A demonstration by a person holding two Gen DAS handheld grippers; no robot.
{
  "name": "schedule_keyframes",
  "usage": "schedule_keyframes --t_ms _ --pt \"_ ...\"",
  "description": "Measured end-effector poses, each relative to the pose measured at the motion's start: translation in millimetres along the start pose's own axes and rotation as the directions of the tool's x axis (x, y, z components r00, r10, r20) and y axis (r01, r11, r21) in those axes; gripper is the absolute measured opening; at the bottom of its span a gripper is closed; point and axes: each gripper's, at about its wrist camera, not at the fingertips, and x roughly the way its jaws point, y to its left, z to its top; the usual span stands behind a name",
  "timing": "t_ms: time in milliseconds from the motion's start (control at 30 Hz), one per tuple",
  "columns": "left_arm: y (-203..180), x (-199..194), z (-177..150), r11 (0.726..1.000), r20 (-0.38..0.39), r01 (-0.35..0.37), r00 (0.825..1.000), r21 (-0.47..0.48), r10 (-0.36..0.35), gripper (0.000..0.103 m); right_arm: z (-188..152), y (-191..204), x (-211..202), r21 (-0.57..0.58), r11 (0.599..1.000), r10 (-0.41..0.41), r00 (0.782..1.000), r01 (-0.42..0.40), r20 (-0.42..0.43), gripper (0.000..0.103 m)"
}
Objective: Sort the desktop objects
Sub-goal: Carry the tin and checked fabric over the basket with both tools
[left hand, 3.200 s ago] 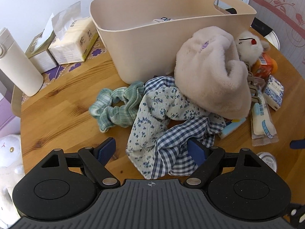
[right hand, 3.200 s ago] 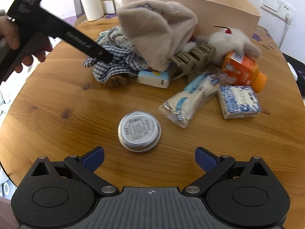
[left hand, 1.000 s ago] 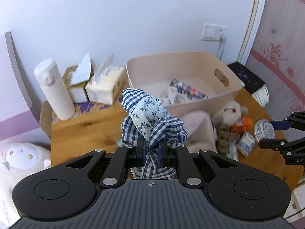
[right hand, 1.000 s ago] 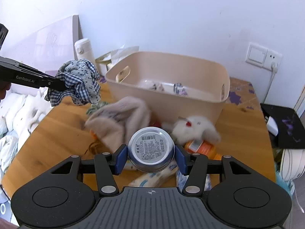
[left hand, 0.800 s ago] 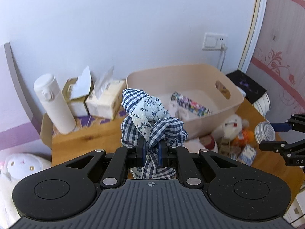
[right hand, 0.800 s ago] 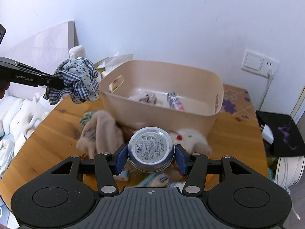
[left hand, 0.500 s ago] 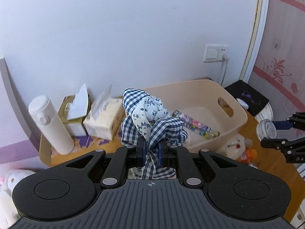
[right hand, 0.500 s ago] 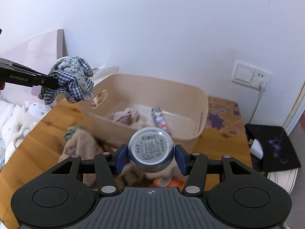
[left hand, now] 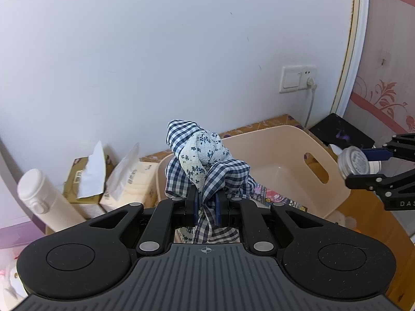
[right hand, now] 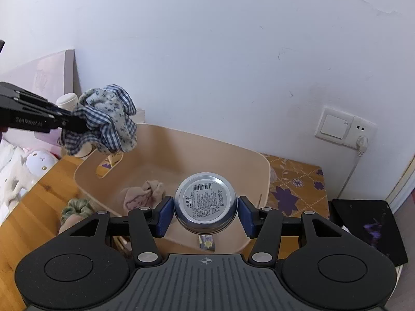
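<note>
1. Since the frames a second earlier, both grippers had carried their loads from above the cluttered table to above the beige bin [right hand: 262,178], whose hollow now filled the lower middle of both views.
2. At the far left, a white bottle [left hand: 44,194] and two tissue packs [left hand: 109,181] stood by the wall, just beside the bin.
3. The left gripper [left hand: 206,207] had its jaws pinched tight on the checked and flowered cloth [left hand: 205,163], which bunched up above the fingers over the bin's left edge.
4. Inside the bin lay a pinkish cloth [right hand: 142,194] and a patterned packet [left hand: 269,194].
5. The right gripper [right hand: 206,213] clamped the round silver tin [right hand: 205,202] between its blue pads, label side facing the camera, over the bin's interior.
6. On the right, a wall socket [right hand: 345,128] sat above the table's patterned mat [right hand: 295,181].
</note>
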Motion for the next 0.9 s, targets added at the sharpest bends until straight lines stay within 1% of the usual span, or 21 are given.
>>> schedule_keyframes --t_ms 133,233,267,367,433,533,633,700,800,900 --pt "-11.4 19.6 0.2 1.000 -0.029 0.008 1.000 0.008 -0.008 0.012 4.2 -2.8 15.8 -0.008 1.000 0.007 1.000 -0.008 -0.013 0.051" --pt "-18.7 35.6 -1.7 1.000 -0.068 0.013 0.998 0.004 -0.013 0.012 5.2 -4.4 26.3 -0.011 1.000 0.011 1.000 -0.011 -0.024 0.051" --pt "-21.8 42.2 -2.3 1.000 -0.092 0.017 0.996 -0.003 -0.017 0.012 5.6 -4.9 29.7 -0.010 1.000 0.012 1.000 -0.013 -0.028 0.051" --pt "-29.3 61.8 -5.6 0.999 -0.164 0.025 0.986 -0.038 -0.031 0.012 5.8 -7.3 41.7 -0.002 1.000 0.018 0.999 -0.018 -0.045 0.051" --pt "-34.8 71.9 -9.5 0.999 -0.193 0.023 0.981 -0.037 -0.030 0.012 5.1 -7.9 49.0 -0.002 0.999 0.036 0.997 -0.036 -0.064 0.051" --pt "-41.6 86.3 -15.1 0.999 -0.235 0.022 0.972 -0.043 -0.031 0.012 3.8 -5.9 60.9 -0.044 0.998 0.035 0.995 -0.040 -0.096 0.051" --pt "-45.9 97.4 -19.4 0.999 -0.273 0.015 0.962 -0.042 -0.026 0.012 2.2 -6.7 74.8 -0.050 0.998 0.035 0.990 -0.042 -0.135 0.051" --pt "-47.4 103.0 -22.4 0.999 -0.294 0.014 0.955 -0.035 -0.024 0.012 0.5 -6.2 82.3 -0.058 0.998 0.029 0.987 -0.039 -0.159 0.051" --pt "-47.8 107.5 -25.1 0.999 -0.310 0.010 0.951 -0.032 -0.019 0.013 -2.9 -5.6 90.0 -0.059 0.998 0.024 0.982 -0.036 -0.189 0.051" --pt "-45.6 108.5 -27.4 0.999 -0.321 0.021 0.947 -0.024 -0.028 0.015 -5.5 -4.7 95.8 -0.051 0.998 0.028 0.977 -0.039 -0.210 0.051"
